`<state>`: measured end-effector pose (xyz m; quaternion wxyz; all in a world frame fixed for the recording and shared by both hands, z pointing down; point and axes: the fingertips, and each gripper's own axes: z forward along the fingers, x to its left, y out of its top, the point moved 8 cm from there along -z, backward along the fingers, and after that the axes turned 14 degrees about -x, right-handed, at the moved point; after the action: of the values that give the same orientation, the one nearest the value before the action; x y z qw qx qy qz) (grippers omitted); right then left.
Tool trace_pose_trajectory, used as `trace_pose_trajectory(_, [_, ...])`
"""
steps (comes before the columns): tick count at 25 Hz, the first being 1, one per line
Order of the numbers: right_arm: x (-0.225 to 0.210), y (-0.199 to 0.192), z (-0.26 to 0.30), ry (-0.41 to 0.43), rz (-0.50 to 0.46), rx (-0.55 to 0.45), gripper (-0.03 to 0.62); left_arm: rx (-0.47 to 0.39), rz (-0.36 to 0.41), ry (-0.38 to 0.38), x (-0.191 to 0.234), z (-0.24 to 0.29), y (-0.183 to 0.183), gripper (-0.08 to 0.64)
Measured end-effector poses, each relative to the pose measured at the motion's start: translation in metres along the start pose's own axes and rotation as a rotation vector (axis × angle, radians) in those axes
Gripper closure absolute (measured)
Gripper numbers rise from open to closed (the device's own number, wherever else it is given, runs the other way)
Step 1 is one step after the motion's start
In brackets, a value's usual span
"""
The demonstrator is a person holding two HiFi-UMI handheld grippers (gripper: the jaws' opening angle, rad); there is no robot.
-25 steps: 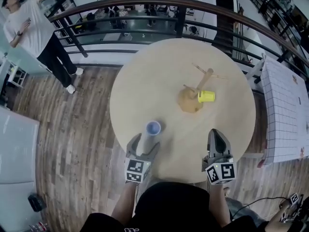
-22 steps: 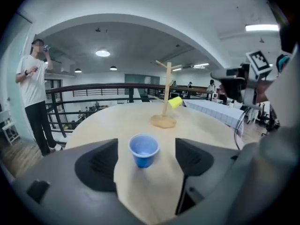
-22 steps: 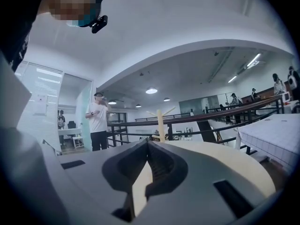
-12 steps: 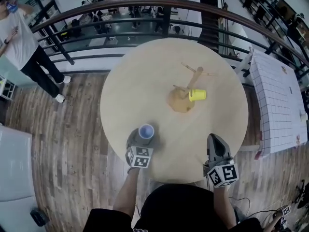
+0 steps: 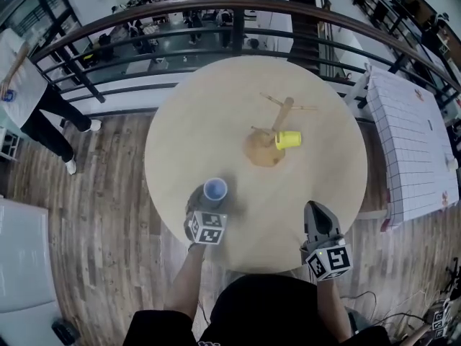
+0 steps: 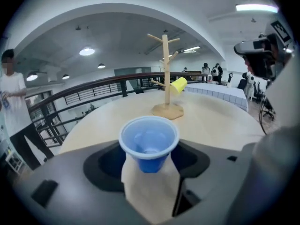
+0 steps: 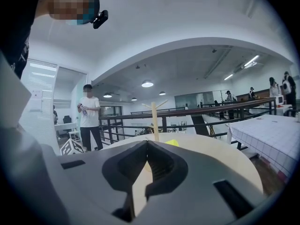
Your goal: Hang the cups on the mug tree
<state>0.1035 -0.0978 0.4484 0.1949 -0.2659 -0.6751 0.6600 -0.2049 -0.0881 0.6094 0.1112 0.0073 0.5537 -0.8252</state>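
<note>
A blue plastic cup (image 5: 215, 189) stands upright near the front left of the round table (image 5: 209, 114). My left gripper (image 5: 210, 197) reaches around it, jaws closing, and the pads meet the cup's sides (image 6: 149, 146). A wooden mug tree (image 5: 278, 120) stands at the table's middle right, with a yellow cup (image 5: 288, 140) hanging sideways on a low peg. My right gripper (image 5: 315, 210) rests shut and empty at the table's front right edge. In the right gripper view the mug tree (image 7: 153, 121) and the yellow cup (image 7: 172, 143) show beyond the shut jaws.
A dark metal railing (image 5: 216, 9) curves behind the table, over a lower floor. A white gridded tablecloth (image 5: 410, 150) lies to the right. A person in a white shirt (image 5: 25, 96) stands on the wooden floor at the left.
My left gripper moved forward from just short of the blue cup to around it. The right gripper stayed put. The person at the left moved further left.
</note>
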Motion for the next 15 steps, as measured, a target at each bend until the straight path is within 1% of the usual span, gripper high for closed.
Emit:
trace_pose_trajectory(2, [0.001,-0.001,-0.002,-0.002,0.005,-0.001,0.584,-0.014,0.085,-0.011,0.011,0.012,0.021,0.256])
trace_pose_trajectory(4, [0.001,-0.002,-0.006,-0.009,0.016,-0.006,0.584,-0.001,0.156,-0.013,0.022,0.030,0.045,0.256])
trace_pose_trajectory(7, [-0.006,-0.001,-0.017,-0.045,0.059,-0.021,0.584,0.033,0.216,-0.003,0.028,0.060,0.074,0.258])
trace_pose_trajectory(10, [-0.015,0.002,-0.030,-0.083,0.085,-0.030,0.584,0.042,0.310,0.002,0.023,0.088,0.098,0.258])
trace_pose_trajectory(12, [-0.020,0.003,-0.036,-0.113,0.093,-0.040,0.584,0.053,0.415,0.005,0.022,0.110,0.114,0.258])
trace_pose_trajectory(15, [-0.028,0.002,-0.046,-0.155,0.095,-0.045,0.584,0.091,0.650,0.016,0.020,0.140,0.132,0.258])
